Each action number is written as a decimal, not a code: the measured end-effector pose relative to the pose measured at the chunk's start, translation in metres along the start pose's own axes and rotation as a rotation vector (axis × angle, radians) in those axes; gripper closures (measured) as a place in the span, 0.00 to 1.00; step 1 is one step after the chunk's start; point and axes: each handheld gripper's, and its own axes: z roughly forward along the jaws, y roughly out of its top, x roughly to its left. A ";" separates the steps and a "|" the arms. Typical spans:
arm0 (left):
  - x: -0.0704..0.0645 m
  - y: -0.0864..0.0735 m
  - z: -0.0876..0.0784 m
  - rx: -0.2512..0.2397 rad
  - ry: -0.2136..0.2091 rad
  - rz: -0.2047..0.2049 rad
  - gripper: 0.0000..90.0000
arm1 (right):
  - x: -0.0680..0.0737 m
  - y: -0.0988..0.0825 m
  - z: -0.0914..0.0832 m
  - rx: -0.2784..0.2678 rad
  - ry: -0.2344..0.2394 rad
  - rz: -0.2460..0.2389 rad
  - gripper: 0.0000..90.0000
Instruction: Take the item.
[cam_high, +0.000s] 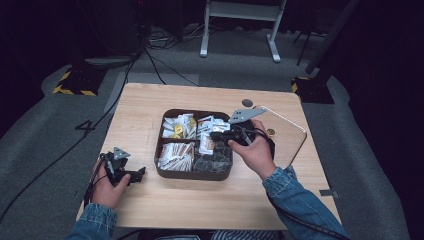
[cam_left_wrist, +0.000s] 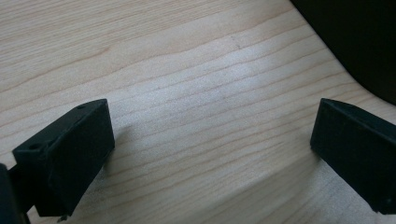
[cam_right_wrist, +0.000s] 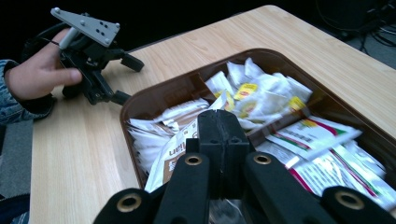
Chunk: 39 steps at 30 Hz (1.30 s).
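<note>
The print on the packets (cam_right_wrist: 313, 135) in the brown tray (cam_high: 165, 172) is too small and blurred to read. The right hand-held gripper (cam_high: 216, 135) covers part of them. The tray's near-right compartment holds dark, unidentifiable items.

No print can be read with certainty: the white paper sachets (cam_right_wrist: 317, 135) and the yellow-tagged white tea-bag packets (cam_right_wrist: 252, 93) in the brown compartmented plastic tray (cam_right_wrist: 154, 100) carry lettering too blurred and small to make out.
</note>
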 end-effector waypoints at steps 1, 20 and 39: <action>0.000 0.000 0.000 -0.001 -0.001 0.001 0.00 | -0.001 -0.001 -0.004 0.000 -0.008 0.002 1.00; 0.000 0.002 0.001 -0.001 0.001 0.001 0.00 | -0.016 -0.026 -0.058 -0.029 -0.122 0.045 1.00; -0.001 -0.001 -0.001 -0.001 -0.008 0.008 0.00 | -0.034 -0.097 -0.074 -0.094 -0.159 0.196 1.00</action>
